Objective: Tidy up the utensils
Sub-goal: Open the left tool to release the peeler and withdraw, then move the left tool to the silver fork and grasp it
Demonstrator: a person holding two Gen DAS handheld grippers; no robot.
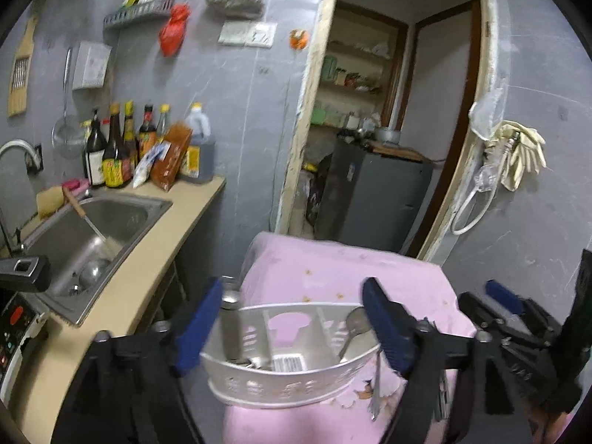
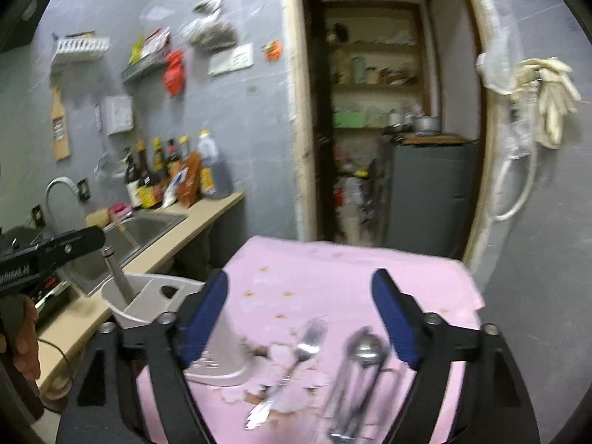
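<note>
A: What is the surface and the room?

B: A small kitchen with grey walls. In front is a bench covered with a pink cloth, which is stained and peeling near the front. To the left runs a beige counter with a steel sink, and sauce bottles stand at the wall. Behind the pink bench a doorway opens to a storage room with shelves.

A: And the containers?

B: A white utensil caddy with dividers stands at the left edge of the pink cloth. In its left compartment a metal handle stands upright; in the right compartment a spoon leans on the wall. At the bottom lies something more, I think other utensils, but it is blurred.

A: What lies outside?

B: A fork and a bundle of spoons lie flat on the cloth, just right of the caddy.

A: The jaws?

B: The left gripper is spread wide on both sides of the caddy, gripping nothing. The right gripper is released too, above the fork and spoons.
</note>
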